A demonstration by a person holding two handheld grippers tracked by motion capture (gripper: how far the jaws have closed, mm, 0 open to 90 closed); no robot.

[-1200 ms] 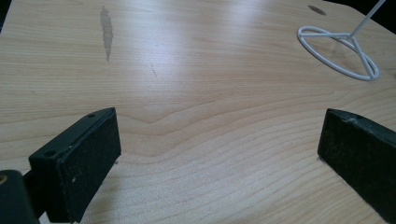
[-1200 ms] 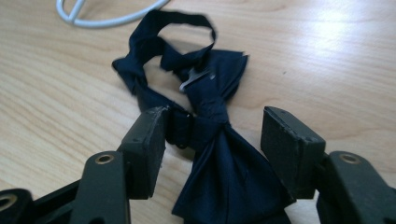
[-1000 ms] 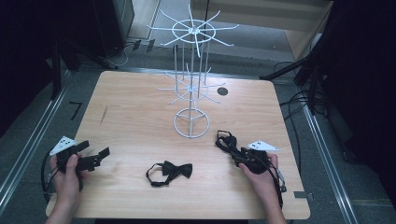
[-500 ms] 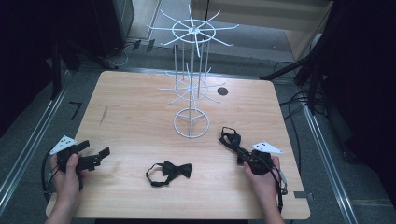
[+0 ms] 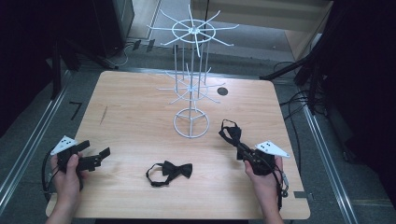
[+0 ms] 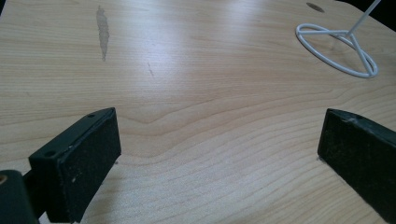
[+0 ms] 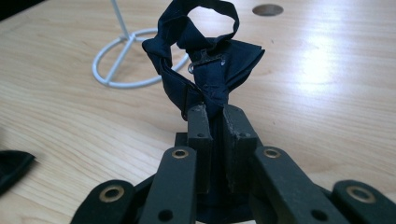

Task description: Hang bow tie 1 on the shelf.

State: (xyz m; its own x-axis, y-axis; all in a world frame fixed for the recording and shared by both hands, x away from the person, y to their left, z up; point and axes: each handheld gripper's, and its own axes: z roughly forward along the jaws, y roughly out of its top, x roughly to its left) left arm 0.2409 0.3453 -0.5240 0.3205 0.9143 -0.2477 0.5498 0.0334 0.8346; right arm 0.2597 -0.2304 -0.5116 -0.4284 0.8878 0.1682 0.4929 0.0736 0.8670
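Bow ties number two: right gripper [image 5: 239, 145] clamps one [image 7: 205, 70], another [image 5: 169, 172] lies loose; left gripper [image 5: 95, 157] gapes.

Two bow ties [image 5: 170, 172] [image 5: 232, 132], one white wire rack [image 5: 191, 88], two grippers [image 5: 95, 158] [image 5: 237, 145], one table [image 5: 140, 112].

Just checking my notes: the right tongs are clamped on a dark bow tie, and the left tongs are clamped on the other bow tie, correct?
Not quite. The right tongs do clamp a dark bow tie, but the left tongs are open and hold nothing, as the left gripper view shows. The other bow tie lies on the table.
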